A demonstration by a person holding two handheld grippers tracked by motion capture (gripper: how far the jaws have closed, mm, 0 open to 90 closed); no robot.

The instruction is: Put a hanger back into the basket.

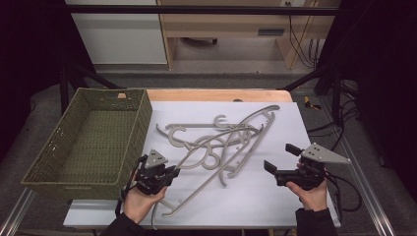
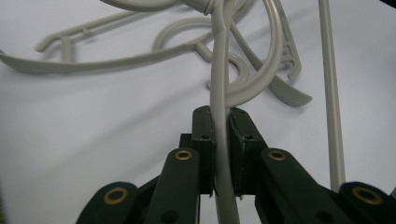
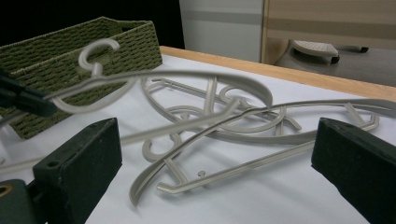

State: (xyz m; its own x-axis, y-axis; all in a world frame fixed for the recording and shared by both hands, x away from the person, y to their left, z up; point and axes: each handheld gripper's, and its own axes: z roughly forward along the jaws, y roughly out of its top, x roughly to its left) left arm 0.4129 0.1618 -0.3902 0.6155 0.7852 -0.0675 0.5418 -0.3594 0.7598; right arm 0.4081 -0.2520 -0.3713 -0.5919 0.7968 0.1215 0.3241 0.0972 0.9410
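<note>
Several grey plastic hangers (image 1: 231, 140) lie tangled on the white table sheet (image 1: 275, 196). My left gripper (image 1: 173, 171) is at the pile's near left, shut on the thin arm of one hanger (image 1: 196, 149). In the left gripper view the pads (image 2: 204, 126) pinch that grey bar (image 2: 218, 79), which runs up between them. From the right gripper view the held hanger (image 3: 187, 74) hangs raised above the others, its hook near the basket. My right gripper (image 1: 281, 158) hovers open at the pile's right, with nothing between its fingers (image 3: 84, 154).
A green woven basket (image 1: 46, 147) stands at the table's left, beside the held hanger's hook. The table's wooden far edge (image 1: 216, 94) borders the sheet. Black cables (image 1: 344, 191) trail off the right side.
</note>
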